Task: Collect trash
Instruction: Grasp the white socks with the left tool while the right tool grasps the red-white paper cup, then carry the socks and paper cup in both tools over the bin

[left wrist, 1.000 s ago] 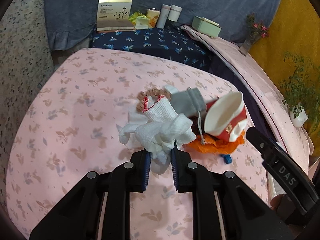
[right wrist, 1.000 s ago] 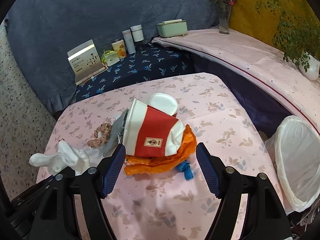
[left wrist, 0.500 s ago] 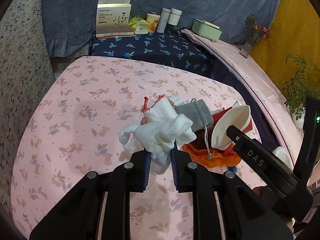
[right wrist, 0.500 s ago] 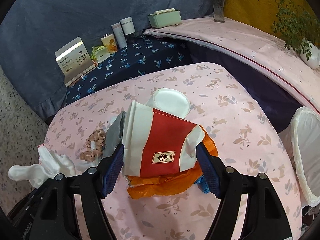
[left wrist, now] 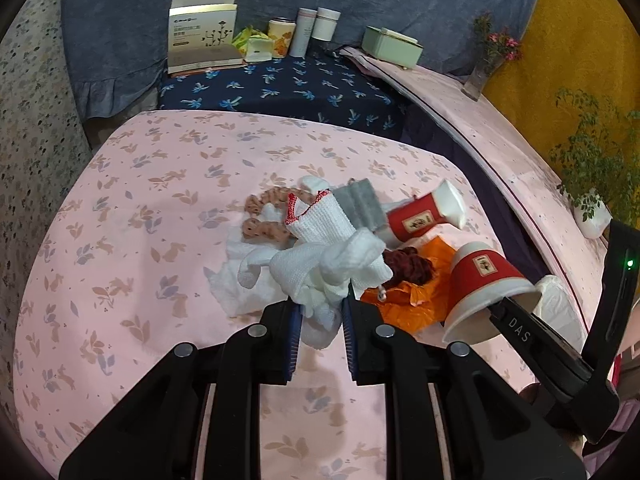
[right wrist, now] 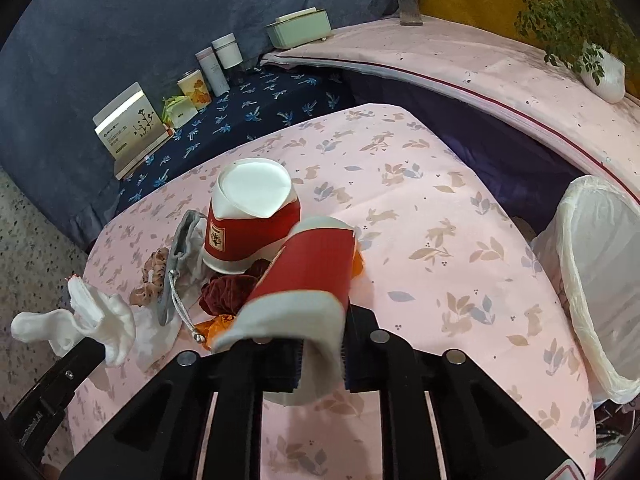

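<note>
Trash sits in a heap near the middle of the pink rabbit-print bench (left wrist: pixel 132 216). Your right claw (right wrist: pixel 320 360) has just been closing and now pinches the rim of a red-and-white paper cup (right wrist: pixel 308 276), one finger inside the mouth and one outside; the cup is tilted with its base pointing away from you. In the left wrist view that same cup (left wrist: pixel 480 280) hangs at the right edge of the heap, mouth toward the claw. A second red-and-white cup (right wrist: pixel 248 216) rests mouth-down behind it, its base crushed flat.

Your left claw (left wrist: pixel 320 320) is nearly closed on a white knitted glove (left wrist: pixel 332 264) with red trim at the cuff, and the fabric is bunched between the pads. Beneath and beside the glove lie a crumpled white tissue (left wrist: pixel 244 280), a pink hair scrunchie (left wrist: pixel 264 216), a grey pouch (left wrist: pixel 360 204) with a cord, a dark red scrunchie (left wrist: pixel 408 268) and an orange wrapper (left wrist: pixel 420 300).

A bin lined with a white bag (right wrist: pixel 596 280) stands just beside the bench on your right. At the back, on a dark blue cloth, stand a box (left wrist: pixel 200 32), tins and jars.
</note>
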A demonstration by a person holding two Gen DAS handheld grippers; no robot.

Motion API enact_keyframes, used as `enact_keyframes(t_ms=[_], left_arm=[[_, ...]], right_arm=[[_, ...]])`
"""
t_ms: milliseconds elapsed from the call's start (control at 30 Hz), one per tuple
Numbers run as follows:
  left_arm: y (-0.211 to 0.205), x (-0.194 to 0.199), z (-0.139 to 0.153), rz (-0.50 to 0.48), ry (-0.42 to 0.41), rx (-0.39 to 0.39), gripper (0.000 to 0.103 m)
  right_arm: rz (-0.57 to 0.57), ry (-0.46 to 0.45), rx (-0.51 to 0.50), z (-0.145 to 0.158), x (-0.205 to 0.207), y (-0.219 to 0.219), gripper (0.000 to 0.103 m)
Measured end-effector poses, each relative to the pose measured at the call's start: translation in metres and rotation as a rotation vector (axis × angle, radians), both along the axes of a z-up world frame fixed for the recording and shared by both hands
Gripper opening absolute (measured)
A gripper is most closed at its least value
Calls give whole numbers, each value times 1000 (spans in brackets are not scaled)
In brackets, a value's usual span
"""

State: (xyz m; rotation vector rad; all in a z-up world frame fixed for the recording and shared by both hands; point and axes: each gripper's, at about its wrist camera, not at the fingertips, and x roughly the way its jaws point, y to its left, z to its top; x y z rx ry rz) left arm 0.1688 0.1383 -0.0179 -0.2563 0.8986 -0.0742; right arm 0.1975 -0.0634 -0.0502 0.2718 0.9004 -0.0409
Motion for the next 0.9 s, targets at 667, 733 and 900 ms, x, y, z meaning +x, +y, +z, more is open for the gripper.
enact_keyframes(t_ms=[667,733,900], left_arm=[[-141,-20,26,-239,-55,44,18],[-157,-22,28,-266,-59,46,18],[-203,-27,29,-343,-63,61,18]], right_arm=[[-147,-103,9,35,-59,-110,3],[-176,-107,14,36,-65,-128,3],[-252,-111,20,36,-82,-172,3]])
